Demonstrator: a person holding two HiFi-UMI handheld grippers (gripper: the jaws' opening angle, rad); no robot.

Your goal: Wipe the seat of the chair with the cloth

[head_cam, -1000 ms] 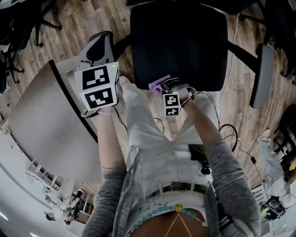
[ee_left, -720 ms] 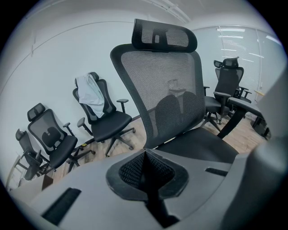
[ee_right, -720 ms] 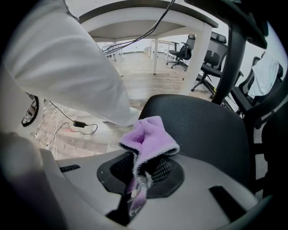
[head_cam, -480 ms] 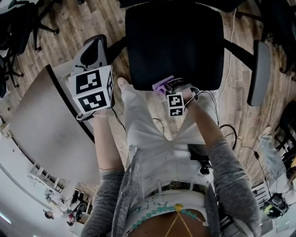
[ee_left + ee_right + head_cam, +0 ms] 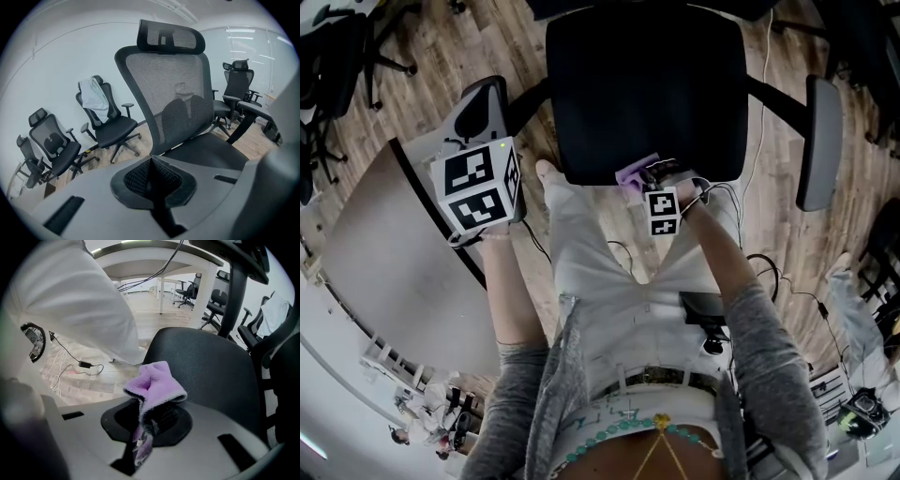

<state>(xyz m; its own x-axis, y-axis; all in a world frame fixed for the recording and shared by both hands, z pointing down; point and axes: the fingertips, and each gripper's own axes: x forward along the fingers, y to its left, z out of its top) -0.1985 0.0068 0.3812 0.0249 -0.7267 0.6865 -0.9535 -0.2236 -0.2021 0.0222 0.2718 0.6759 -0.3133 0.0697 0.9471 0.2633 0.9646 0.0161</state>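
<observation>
The right claw (image 5: 151,420) pinches a purple cloth (image 5: 157,386) over the black seat's (image 5: 211,366) near edge.

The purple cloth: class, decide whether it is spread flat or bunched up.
Bunched up. The right gripper has its jaws shut on the cloth; its folds rise in a crumpled peak.

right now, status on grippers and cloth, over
Left gripper shut, empty. Right gripper shut on purple cloth, at the seat's front edge. Nothing in the way on the seat.

No legible text — markers only
</observation>
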